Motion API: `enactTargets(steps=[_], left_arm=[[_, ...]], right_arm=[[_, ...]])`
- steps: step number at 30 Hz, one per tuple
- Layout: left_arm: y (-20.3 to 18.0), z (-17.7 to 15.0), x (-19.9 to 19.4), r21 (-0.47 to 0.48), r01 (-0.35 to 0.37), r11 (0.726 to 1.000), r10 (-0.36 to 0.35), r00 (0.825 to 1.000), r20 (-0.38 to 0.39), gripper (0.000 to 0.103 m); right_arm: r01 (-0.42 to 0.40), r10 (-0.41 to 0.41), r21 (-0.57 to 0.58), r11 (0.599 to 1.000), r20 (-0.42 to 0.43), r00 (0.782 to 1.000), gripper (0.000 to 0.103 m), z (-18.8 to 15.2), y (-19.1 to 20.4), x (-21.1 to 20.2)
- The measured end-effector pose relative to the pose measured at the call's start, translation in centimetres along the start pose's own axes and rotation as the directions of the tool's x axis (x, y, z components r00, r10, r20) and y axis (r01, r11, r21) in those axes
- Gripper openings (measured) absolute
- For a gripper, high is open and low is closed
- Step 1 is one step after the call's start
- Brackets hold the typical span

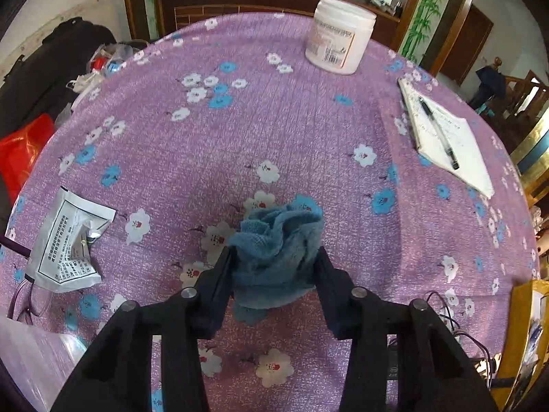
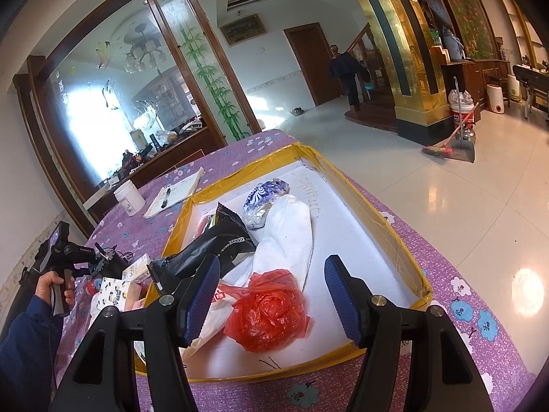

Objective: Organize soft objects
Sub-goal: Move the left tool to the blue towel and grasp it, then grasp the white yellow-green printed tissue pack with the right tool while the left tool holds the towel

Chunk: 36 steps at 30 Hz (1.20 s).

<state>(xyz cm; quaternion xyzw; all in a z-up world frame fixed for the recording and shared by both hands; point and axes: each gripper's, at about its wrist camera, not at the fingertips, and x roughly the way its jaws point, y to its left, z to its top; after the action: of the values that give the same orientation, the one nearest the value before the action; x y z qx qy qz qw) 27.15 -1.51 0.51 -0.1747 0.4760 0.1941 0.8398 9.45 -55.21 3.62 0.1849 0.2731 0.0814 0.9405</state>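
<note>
My left gripper [image 1: 273, 257] is shut on a crumpled blue cloth [image 1: 278, 240], held just above the purple flowered tablecloth [image 1: 240, 130]. My right gripper [image 2: 272, 267] is open and empty, hovering over a white box with yellow taped rim [image 2: 394, 240]. In the box lie a red plastic bag [image 2: 271, 312], a white soft piece [image 2: 291, 237], a black packet [image 2: 212, 247] and a blue-white patterned bag [image 2: 262, 199].
A white jar [image 1: 339, 36] stands at the table's far edge. A notepad with a pen [image 1: 446, 137] lies at right. A silver printed packet [image 1: 68, 243] lies at left. Small boxes [image 2: 116, 292] sit left of the white box.
</note>
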Motion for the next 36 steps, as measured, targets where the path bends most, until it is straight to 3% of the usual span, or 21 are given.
enactTargets(steps=[7,14,21,23,25,26,28,31,36], left_arm=[[-0.1,-3.6,-7.0,0.024,0.103,0.994,-0.105,0.989,0.104,0.042],[-0.5,-12.0,-14.6,0.140,0.258,0.956,-0.280,0.946,0.166,0.042],[-0.4,-18.6,-13.3,0.185,0.305,0.934,-0.327,0.940,0.100,0.042],[-0.6,-19.1,-12.3,0.202,0.253,0.946,-0.280,0.953,0.118,0.042],[-0.4,-19.3,-11.8,0.199,0.249,0.948,-0.274,0.956,0.109,0.042],[-0.3,-19.1,-11.8,0.198,0.272,0.942,-0.297,0.948,0.110,0.043],[-0.6,-19.0,-11.5,0.216,0.228,0.950,-0.258,0.958,0.126,0.043],[-1.0,-18.6,-9.9,0.219,0.260,0.941,-0.275,0.961,0.041,0.043],[-0.8,-18.8,-10.1,0.208,0.272,0.939,-0.287,0.957,0.044,0.044]], right_arm=[[0.002,-0.002,-0.003,1.000,-0.002,1.000,0.068,0.0,0.0,0.1],[0.005,-0.005,-0.006,1.000,-0.004,1.000,0.069,-0.1,0.0,0.1],[-0.024,0.023,-0.047,0.999,-0.019,1.000,0.070,-0.2,0.7,0.0],[-0.046,0.045,-0.061,0.997,-0.020,0.999,0.070,0.0,1.5,-0.4],[-0.092,0.090,-0.103,0.990,-0.030,0.996,0.070,0.4,3.1,-1.0],[-0.128,0.122,-0.143,0.981,-0.051,0.991,0.072,0.6,4.4,-1.1],[-0.187,0.170,-0.210,0.960,-0.093,0.981,0.075,0.8,6.4,-1.2],[-0.289,0.231,-0.329,0.899,-0.204,0.951,0.079,0.6,10.2,-0.5],[-0.366,0.205,-0.505,0.782,-0.346,0.916,0.079,-1.1,15.4,1.4]])
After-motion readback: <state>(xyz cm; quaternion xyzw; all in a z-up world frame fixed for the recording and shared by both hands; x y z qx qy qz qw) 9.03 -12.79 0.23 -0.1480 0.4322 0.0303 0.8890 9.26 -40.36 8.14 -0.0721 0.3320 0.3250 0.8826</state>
